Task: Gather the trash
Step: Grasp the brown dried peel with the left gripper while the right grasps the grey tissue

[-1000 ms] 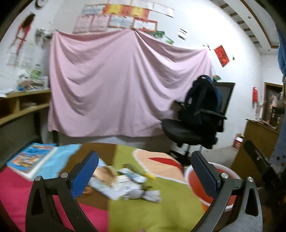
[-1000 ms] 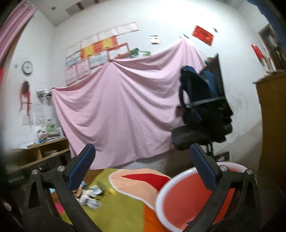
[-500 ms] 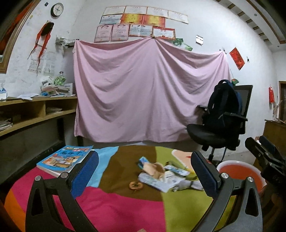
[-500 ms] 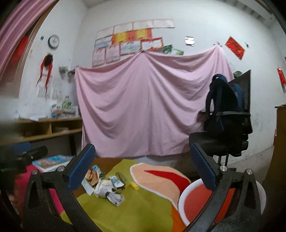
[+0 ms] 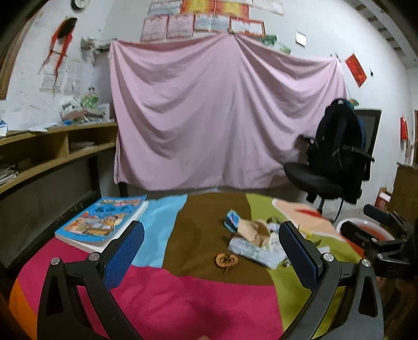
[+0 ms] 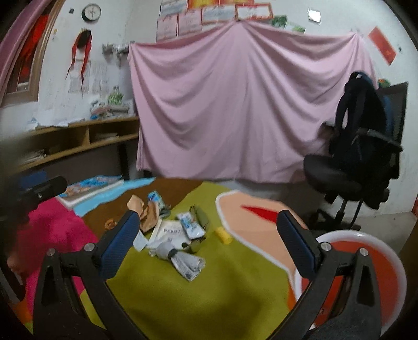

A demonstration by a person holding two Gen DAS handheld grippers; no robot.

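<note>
A pink sheet [image 5: 222, 117] hangs across the white back wall [image 5: 313, 31], with framed certificates [image 5: 203, 22] above it and a clock [image 6: 91, 11] high on the left. Wooden shelves [image 5: 52, 146] carrying papers run along the left wall. On the right, a black office chair [image 6: 347, 167] holds a dark backpack [image 6: 360, 109]. Near it hangs a red poster [image 5: 355, 69]. The light is dim and even.

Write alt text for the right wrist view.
Open right gripper hovers over a trash pile on a colourful cloth, with a red basin at right. A pink sheet and office chair stand behind.
</note>
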